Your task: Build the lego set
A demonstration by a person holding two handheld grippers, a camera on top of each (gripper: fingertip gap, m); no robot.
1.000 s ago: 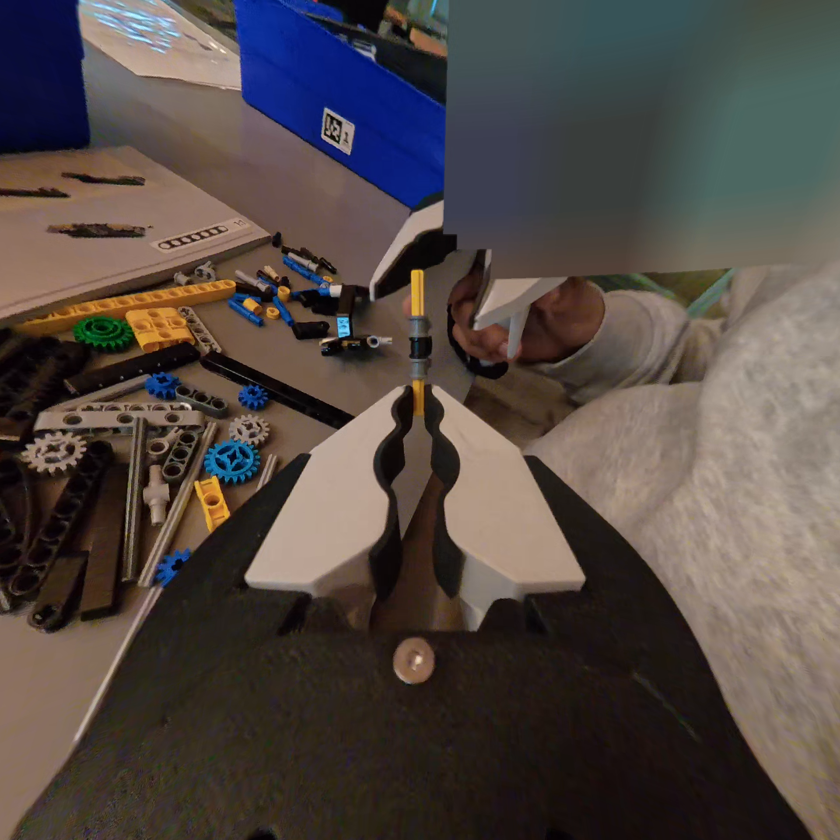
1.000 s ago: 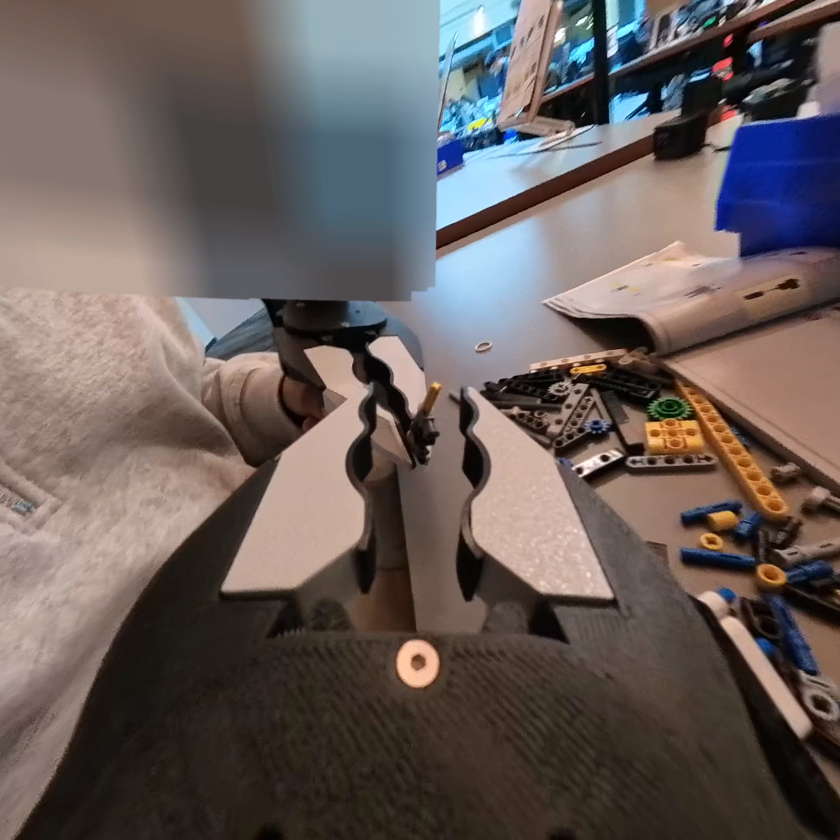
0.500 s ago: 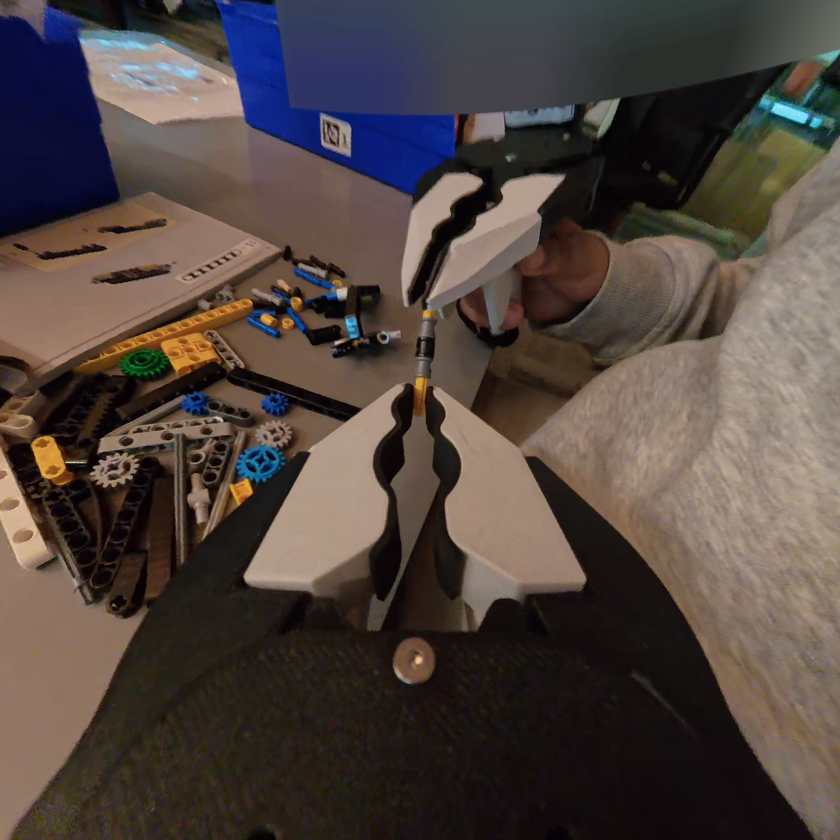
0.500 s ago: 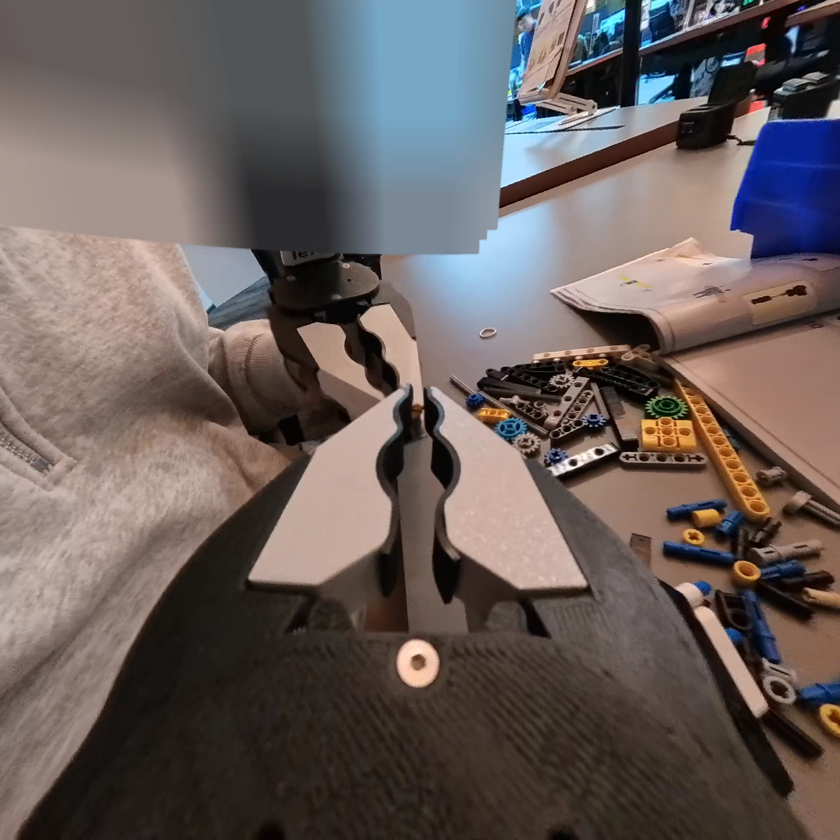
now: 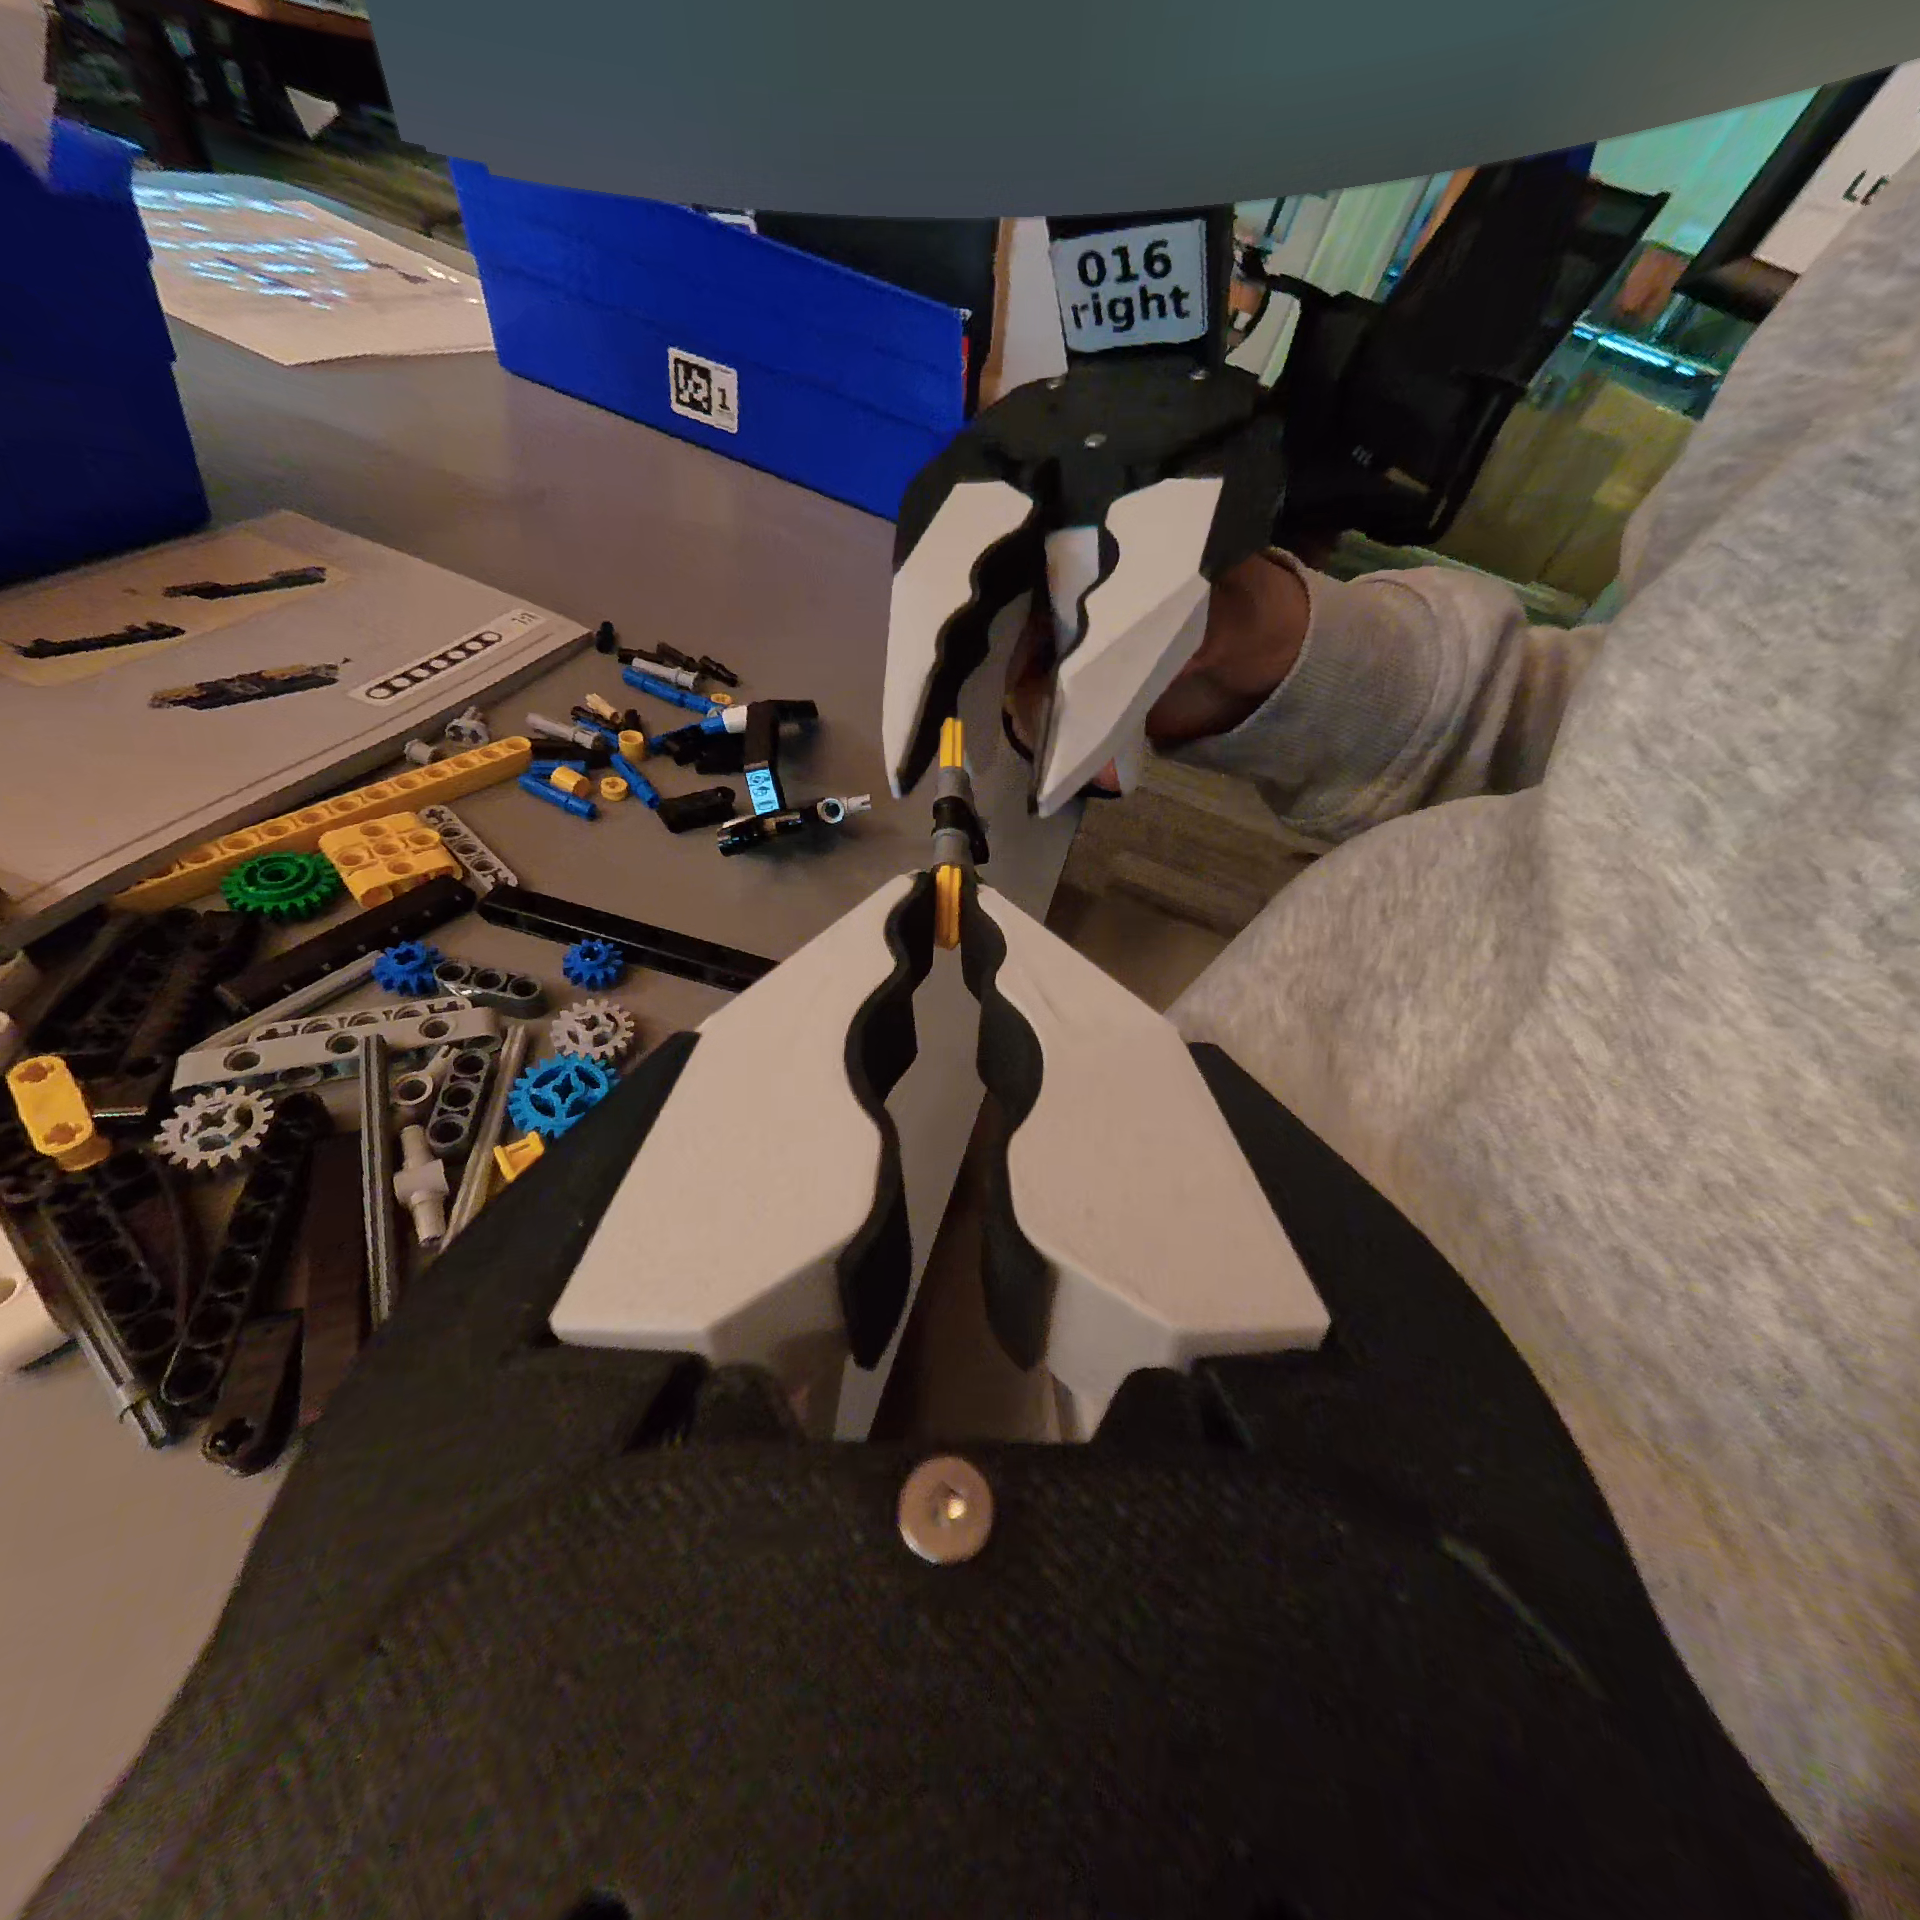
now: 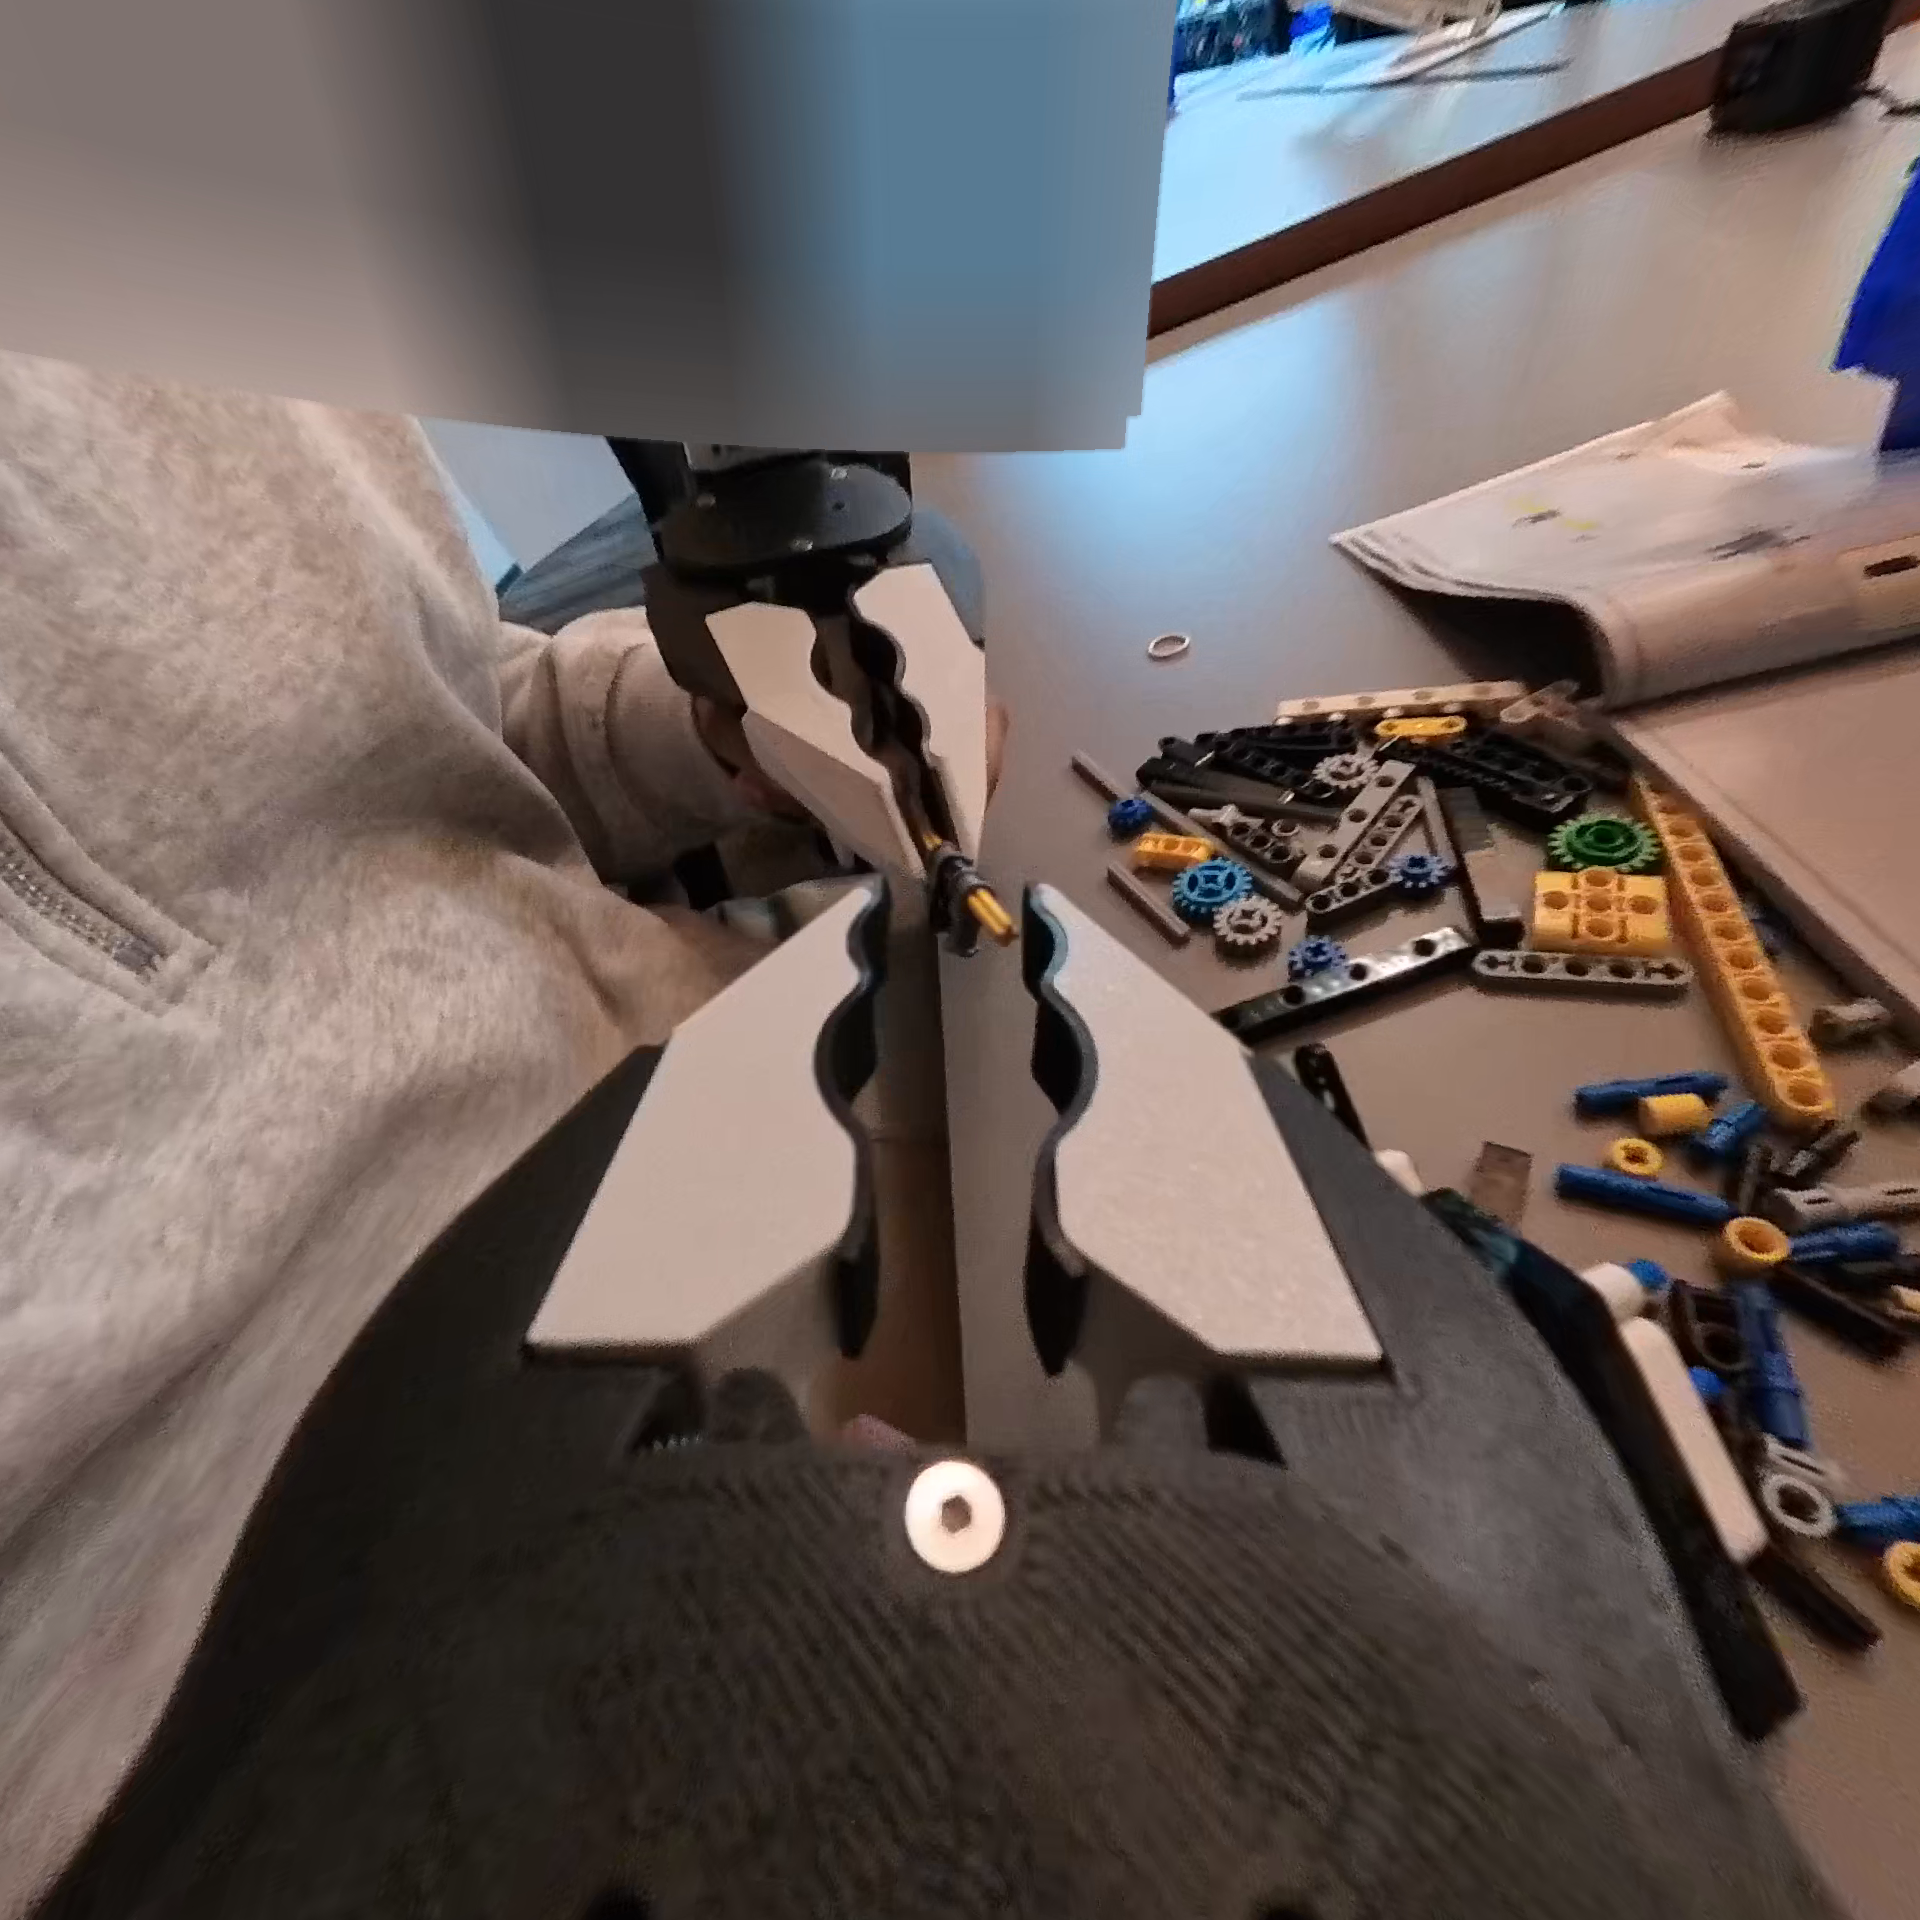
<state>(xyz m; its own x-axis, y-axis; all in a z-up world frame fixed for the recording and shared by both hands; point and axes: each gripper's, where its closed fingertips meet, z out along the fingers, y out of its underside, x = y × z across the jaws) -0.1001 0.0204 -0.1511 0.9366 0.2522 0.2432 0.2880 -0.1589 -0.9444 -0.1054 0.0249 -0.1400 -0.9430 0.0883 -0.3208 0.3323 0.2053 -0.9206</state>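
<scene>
My left gripper (image 5: 948,896) is shut on the lower end of a thin yellow axle (image 5: 950,743) that carries a grey and black bush (image 5: 948,821), held upright above the table's near edge. My right gripper (image 5: 975,790) faces it from above, open, with its fingertips on either side of the axle's top end. In the right wrist view my right gripper (image 6: 954,899) is open, and the axle's yellow tip (image 6: 989,916) sticks out between its fingertips from the left gripper (image 6: 935,844).
Loose Technic parts lie on the grey table: a long yellow beam (image 5: 332,805), a green gear (image 5: 278,883), black beams (image 5: 623,940), blue gears and pins. An open instruction booklet (image 5: 208,665) and blue bins (image 5: 727,312) stand behind. A grey sleeve (image 5: 1558,1039) fills the right. Left and right tips are no more than a few centimetres apart.
My right gripper came in over the axle's top end and closed there half a second ago; now it is open again around it. My left gripper kept hold of the axle.
</scene>
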